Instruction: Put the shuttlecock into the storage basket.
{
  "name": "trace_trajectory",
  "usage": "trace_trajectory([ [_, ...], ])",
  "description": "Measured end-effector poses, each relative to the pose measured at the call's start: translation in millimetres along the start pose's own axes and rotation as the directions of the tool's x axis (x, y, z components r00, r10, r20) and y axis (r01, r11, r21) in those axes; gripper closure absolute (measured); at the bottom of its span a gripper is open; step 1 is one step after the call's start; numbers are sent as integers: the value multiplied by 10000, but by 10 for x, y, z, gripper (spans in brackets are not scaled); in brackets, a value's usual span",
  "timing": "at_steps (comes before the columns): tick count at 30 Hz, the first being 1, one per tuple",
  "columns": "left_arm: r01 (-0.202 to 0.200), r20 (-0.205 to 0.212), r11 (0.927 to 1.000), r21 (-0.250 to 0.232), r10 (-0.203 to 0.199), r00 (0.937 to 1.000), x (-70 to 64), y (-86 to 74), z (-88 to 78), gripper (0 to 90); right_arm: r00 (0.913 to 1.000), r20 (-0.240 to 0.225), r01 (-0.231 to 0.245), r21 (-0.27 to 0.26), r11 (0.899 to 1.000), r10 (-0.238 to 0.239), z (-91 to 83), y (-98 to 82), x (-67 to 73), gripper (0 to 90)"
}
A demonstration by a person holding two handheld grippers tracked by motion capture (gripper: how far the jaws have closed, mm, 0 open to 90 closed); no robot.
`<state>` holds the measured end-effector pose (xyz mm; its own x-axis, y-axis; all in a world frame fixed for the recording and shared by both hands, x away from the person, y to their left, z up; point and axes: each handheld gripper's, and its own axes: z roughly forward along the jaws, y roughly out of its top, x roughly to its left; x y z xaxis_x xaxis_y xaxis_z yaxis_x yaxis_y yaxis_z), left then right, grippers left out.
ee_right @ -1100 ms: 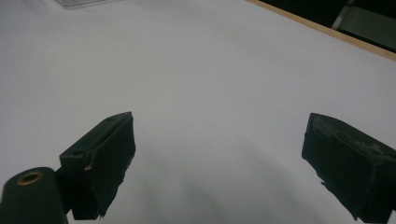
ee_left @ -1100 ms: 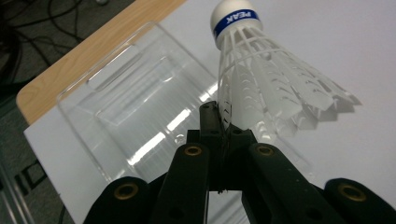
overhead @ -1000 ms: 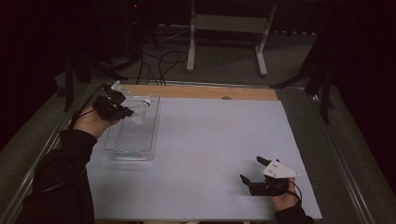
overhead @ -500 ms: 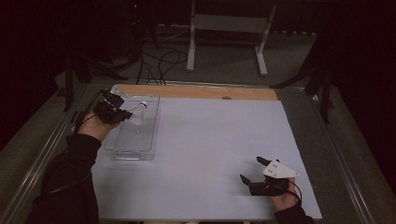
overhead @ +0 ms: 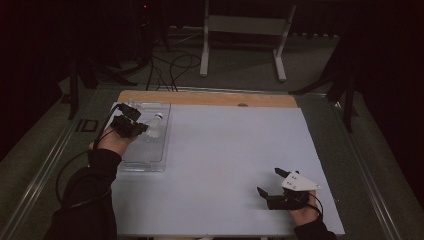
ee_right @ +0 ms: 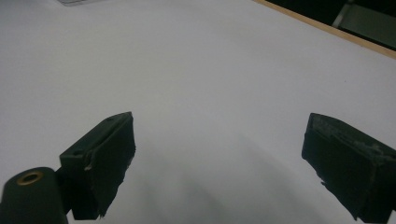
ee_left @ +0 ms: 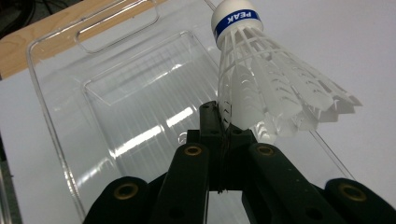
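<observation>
Left gripper view has the good stuff: the left gripper (ee_left: 223,122) is pinching a shuttlecock (ee_left: 266,84) by the edge of its white plastic skirt, jaws pressed together on that thin rim. Cork end with the blue band points away from the camera and up, so the shuttlecock sticks out past the jaw tips, tilted. Right under it sits a clear tray (ee_left: 116,107), and the shuttlecock hangs above the tray's near-right part, not touching the bottom as far as I can tell.

From the high view, the tray (overhead: 150,161) lies at the table's (overhead: 235,165) left edge, long side running away from the person, with the left gripper (overhead: 137,127) over its far half and the shuttlecock (overhead: 154,125) poking toward the tray's right wall.

Right gripper (overhead: 271,182) is well away from the tray, down at the near right corner of the table, jaws spread wide with nothing between them, just white table showing in the right gripper view (ee_right: 219,154).
</observation>
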<state>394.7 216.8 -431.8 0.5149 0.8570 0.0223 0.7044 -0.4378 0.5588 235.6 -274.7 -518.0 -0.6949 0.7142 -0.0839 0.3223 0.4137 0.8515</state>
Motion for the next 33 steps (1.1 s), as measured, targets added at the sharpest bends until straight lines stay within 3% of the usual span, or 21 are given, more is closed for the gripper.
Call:
trace_trajectory([
  [9,331,11,9994,-62,-331,9995,-17,-25,131,900,10000,-4,21,15,10000,-21,1,-2,-4,95],
  [33,201,-97,9954,932,-192,9998,-33,-117,413,900,10000,32,27,-12,10000,-27,-8,1,-8,95],
])
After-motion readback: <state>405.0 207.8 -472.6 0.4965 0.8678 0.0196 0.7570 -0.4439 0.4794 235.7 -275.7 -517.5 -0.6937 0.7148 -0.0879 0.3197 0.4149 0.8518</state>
